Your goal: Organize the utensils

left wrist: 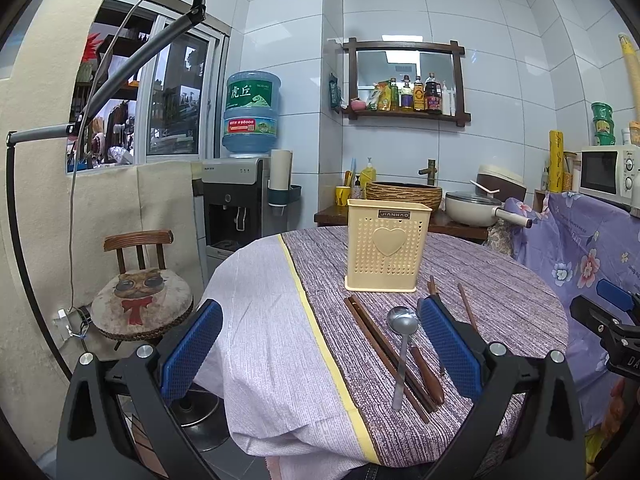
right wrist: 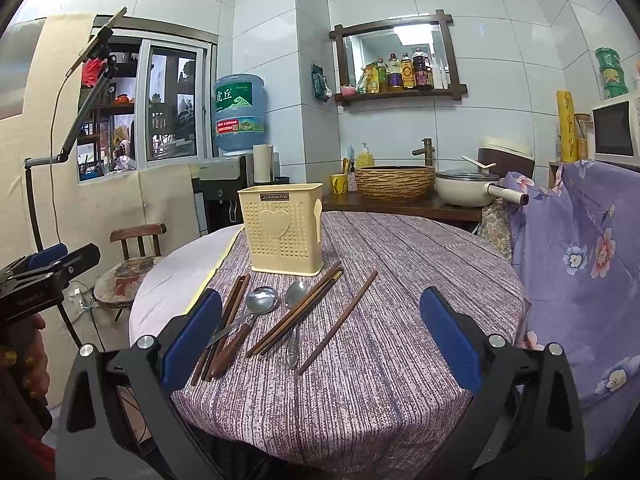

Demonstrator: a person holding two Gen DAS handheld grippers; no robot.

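Hovering at the near edge of the round table (right wrist: pixel 400 360), both grippers are spread wide with nothing between the blue pads. Starting at the left: the left gripper (left wrist: pixel 320 344) hangs over the pale cloth side, and in its view a pair of dark chopsticks (left wrist: pixel 384 356) runs from eleven o'clock down to five, with a steel spoon (left wrist: pixel 402 344) lying across them, bowl up toward twelve, and a wooden-handled piece (left wrist: pixel 428 376) just beside it. Moving right, the right gripper (right wrist: pixel 320 336) faces the main scatter: a steel ladle-style spoon (right wrist: pixel 256 304) at its ten o'clock, a second spoon (right wrist: pixel 294 312) lying under two more chopsticks (right wrist: pixel 296 316), and a lone chopstick (right wrist: pixel 340 320) angled toward one o'clock. The cream perforated utensil holder (right wrist: pixel 282 228) stands upright at twelve, apparently empty, though its inside is hidden. My read: nothing is sorted yet, so pick first. Best bet is the lone chopstick, clear of its neighbours; come straight down across its shaft, near the middle so it won't tip. The stacked pieces risk dragging each other. Plenty of bare striped cloth at three o'clock; the table rim sits close below both grippers.
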